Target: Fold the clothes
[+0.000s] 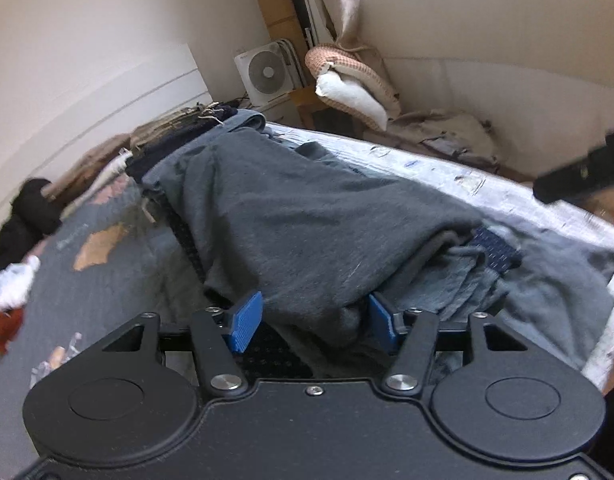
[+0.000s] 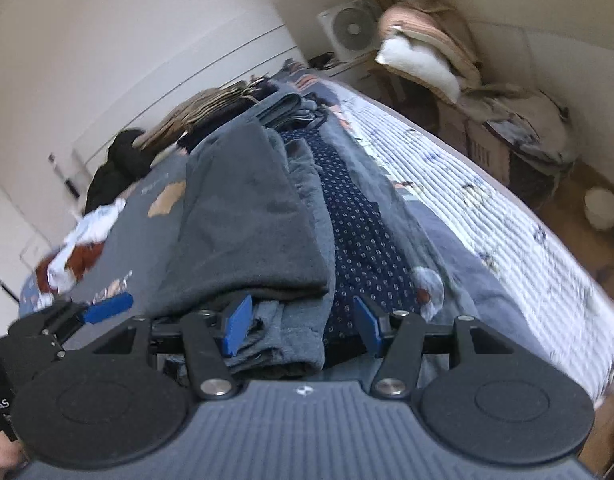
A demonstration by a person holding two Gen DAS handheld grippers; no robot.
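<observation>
Through the left wrist camera, the left gripper [image 1: 313, 320] has its blue pads [image 1: 245, 322] spread partway, with the near bulging edge of a dark grey garment [image 1: 307, 224] sitting between them; whether the pads actually press on the cloth cannot be told. That garment lies crumpled and humped across the bed [image 1: 467, 176], running from the near edge toward the far left, over a lighter blue-grey garment [image 1: 463, 276] and a navy dotted cloth [image 1: 495, 248]. At the right edge the black body of the right gripper [image 1: 583, 168] enters, blurred. A white box fan [image 1: 267, 72] stands at the far wall beside a heap of pillows [image 1: 351, 88]. Through the right wrist camera, the right gripper [image 2: 303, 326] holds its pads apart, the bunched blue-grey garment [image 2: 283, 340] lying between them; contact is unclear. The dark grey garment [image 2: 247, 216] lies folded flat on top, left of the navy dotted cloth [image 2: 363, 232]. The left gripper [image 2: 87, 316] shows at the near left. A cardboard box [image 2: 487, 144] at the far right carries rumpled bedding [image 2: 519, 116].
</observation>
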